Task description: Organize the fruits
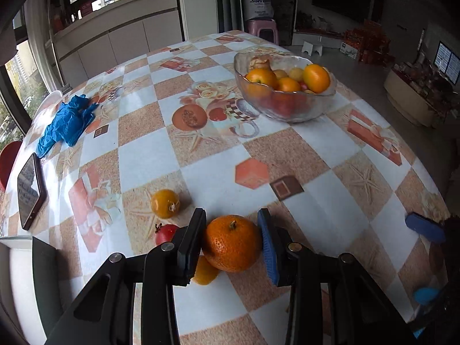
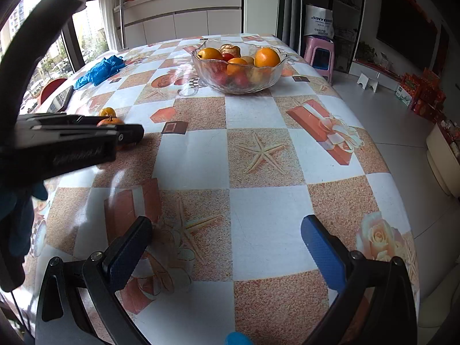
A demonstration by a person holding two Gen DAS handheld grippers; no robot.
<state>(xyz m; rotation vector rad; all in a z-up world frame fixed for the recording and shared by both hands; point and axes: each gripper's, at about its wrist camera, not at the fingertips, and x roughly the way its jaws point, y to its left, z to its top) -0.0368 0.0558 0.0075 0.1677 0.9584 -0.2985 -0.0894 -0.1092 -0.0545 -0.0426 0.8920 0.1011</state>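
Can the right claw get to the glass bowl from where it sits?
Probably yes. The right claw is open and empty, and only bare tablecloth lies between it and the glass bowl. The left claw is off to the side.

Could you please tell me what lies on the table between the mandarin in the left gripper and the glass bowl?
Nothing does: between the mandarin and the glass bowl, the left wrist view shows only printed tablecloth.
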